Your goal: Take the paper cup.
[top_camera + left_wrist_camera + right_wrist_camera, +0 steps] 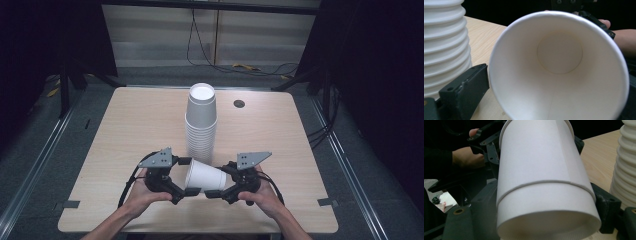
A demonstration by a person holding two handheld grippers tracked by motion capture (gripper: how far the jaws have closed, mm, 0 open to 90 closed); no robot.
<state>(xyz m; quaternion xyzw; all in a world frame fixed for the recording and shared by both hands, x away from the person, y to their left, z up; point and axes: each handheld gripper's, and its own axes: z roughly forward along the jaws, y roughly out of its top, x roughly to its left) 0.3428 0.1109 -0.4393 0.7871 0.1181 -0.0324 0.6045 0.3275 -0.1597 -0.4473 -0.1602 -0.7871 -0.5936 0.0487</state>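
Note:
A single white paper cup (205, 175) lies on its side near the table's front edge, its mouth toward my left gripper (189, 176) and its base toward my right gripper (220, 180). In the left gripper view I look straight into the cup (559, 52). My left gripper (549, 95) stands open, one jaw beside the rim on each side. In the right gripper view the cup (536, 157) has its base near the camera, and my right gripper (544, 206) is shut on its lower wall. A thin ridge runs round that wall.
A tall stack of white paper cups (201, 120) stands upright mid-table just behind the grippers, close beside them (444, 45) (626, 170). The wooden table (135, 125) has a round cable hole (239, 104) at the back right. Cables lie on the floor beyond.

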